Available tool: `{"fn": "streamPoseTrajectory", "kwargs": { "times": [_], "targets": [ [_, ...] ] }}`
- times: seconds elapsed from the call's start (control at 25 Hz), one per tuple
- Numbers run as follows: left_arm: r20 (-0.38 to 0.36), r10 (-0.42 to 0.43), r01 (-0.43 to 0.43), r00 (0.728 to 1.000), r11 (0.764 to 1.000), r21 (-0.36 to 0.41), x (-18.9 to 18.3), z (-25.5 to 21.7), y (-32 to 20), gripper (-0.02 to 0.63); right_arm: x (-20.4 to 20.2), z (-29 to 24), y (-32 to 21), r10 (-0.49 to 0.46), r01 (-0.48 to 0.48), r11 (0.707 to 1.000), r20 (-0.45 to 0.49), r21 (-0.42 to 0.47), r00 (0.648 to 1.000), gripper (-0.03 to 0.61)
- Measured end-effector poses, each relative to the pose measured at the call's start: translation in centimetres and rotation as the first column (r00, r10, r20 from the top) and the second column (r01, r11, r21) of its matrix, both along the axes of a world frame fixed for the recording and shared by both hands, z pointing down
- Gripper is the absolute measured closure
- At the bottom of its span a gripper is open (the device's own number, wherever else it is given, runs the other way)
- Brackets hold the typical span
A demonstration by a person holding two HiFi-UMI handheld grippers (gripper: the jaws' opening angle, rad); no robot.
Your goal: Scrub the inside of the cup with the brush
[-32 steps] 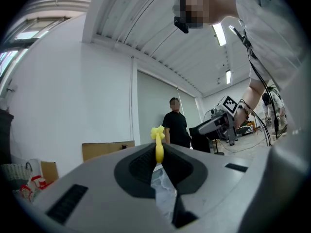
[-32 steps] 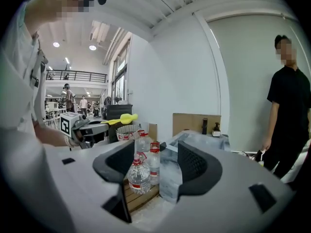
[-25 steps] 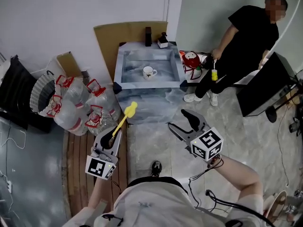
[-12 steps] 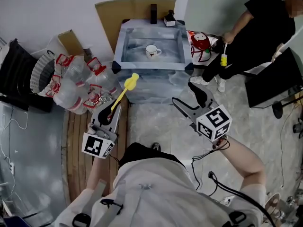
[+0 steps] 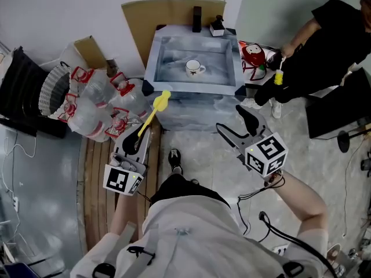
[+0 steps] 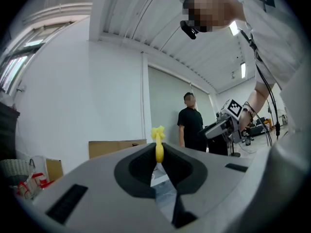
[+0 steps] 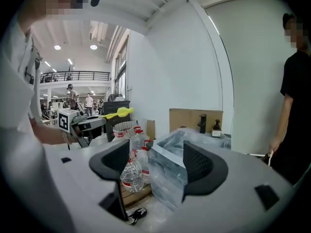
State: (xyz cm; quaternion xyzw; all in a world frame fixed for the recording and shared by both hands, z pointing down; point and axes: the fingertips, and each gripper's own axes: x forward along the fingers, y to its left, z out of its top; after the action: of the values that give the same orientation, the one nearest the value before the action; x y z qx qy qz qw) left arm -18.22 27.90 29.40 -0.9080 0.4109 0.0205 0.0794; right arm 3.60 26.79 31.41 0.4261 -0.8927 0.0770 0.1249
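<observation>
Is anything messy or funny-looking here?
Only the big water bottles: they sit in a jumbled heap on the floor to the left of the basin. The cup stands upright inside the basin, and nothing looks spilled or broken.

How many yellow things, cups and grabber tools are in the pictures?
Yellow things: 2, the brush in the left gripper and a yellow-headed stick held by the person in black.
Cups: 1, the cup in the sink.
Grippers: 2, left and the right gripper.
Total: 5.
</observation>
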Motion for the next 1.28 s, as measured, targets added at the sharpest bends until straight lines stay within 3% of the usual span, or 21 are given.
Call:
{"fn": "streamPoseTrajectory", "kwargs": {
  "times": [0.4,0.84,1.28],
  "targets": [
    [0.022,0.022,-0.021,1.000,0.999,-0.040,-0.6,0.7,-9.6,0.577,1.0,1.5,-7.8,0.069,-0.068,0.996,0.017,-0.049,0.997,0.244],
    [0.063,0.119,-0.113,0.991,0.990,-0.089,-1.0,1.7,-21.5,0.577,0.1,2.2,-18.9,0.109,-0.110,0.991,-0.009,-0.072,0.994,0.242],
    [0.063,0.207,-0.199,0.976,0.972,-0.122,-1.7,2.7,-27.2,0.577,-1.6,3.3,-23.5,0.139,-0.145,0.983,-0.059,-0.114,0.988,0.242]
  ]
}}
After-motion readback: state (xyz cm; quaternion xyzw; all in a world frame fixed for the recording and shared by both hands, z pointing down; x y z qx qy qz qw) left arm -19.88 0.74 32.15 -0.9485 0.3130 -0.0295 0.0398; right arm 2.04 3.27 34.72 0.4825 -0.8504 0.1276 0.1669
